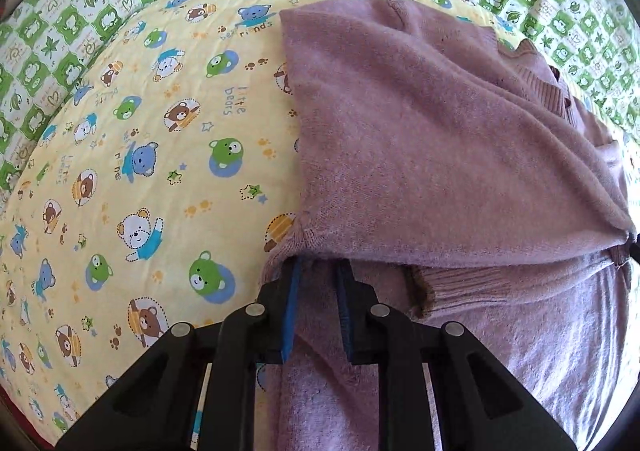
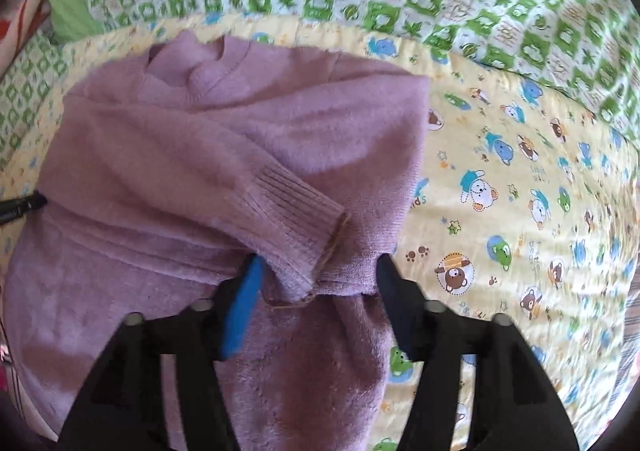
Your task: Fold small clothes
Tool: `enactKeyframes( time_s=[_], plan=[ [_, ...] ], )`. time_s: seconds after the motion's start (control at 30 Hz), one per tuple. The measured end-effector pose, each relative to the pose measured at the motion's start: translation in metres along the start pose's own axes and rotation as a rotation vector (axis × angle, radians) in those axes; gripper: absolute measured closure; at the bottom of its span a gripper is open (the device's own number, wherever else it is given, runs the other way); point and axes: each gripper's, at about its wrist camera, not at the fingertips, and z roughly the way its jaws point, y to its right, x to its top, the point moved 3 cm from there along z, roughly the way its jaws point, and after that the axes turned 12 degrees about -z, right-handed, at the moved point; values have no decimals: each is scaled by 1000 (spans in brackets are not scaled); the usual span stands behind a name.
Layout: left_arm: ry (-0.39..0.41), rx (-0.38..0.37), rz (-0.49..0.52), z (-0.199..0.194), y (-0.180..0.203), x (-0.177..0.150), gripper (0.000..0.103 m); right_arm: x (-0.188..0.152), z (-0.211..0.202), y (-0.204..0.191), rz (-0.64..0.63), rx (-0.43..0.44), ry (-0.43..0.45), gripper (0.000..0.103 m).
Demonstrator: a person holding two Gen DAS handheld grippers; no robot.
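Shows the mauve fuzzy knitted sweater (image 2: 200, 139) part-folded in the middle of the yellow bear-print quilt (image 2: 520, 155), one sleeve laid across the body so its ribbed cuff (image 2: 296, 219) ends toward 6 o'clock, probably to narrow the garment. Straddles that cuff with the right gripper (image 2: 318, 257), jaws spread wide and clamping nothing. Buries the left gripper (image 1: 320, 263) tips under the sweater's raised 9 o'clock edge, likely for turning it over; cannot tell whether pinching or free.

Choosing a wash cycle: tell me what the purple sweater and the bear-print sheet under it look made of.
Purple sweater: a soft knit, probably wool or acrylic, matte with a fuzzy nap; the ribbed cuff shows knit rows. Bear-print sheet: thin woven fabric, likely cotton, matte and smooth, with fine creases. The exact fibre of either cannot be told by sight.
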Motion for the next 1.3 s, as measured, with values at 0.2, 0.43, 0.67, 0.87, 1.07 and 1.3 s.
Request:
enactKeyframes(
  time_s=[0.2,0.43,0.67,0.87,1.07,1.3],
  plan=[
    [-5,4,4,-1,4,-1,84,0,17,-25,-110,1,-17,84],
    [-5,6,16,0,6,6,88,36,-46,4,-88,-80,170,98],
    [-16,-4,10,0,2,5,88,9,11,20,-126,-91,-138,90],
    [-23,-6,44,-2,2,0,88,-27,12,30,97,89,-113,88],
    [-29,4,32,0,1,-3,88,-6,4,21,198,156,8,58],
    [-49,-45,-44,-3,-10,0,88,-3,43,5,135,56,-152,60]
  ],
)
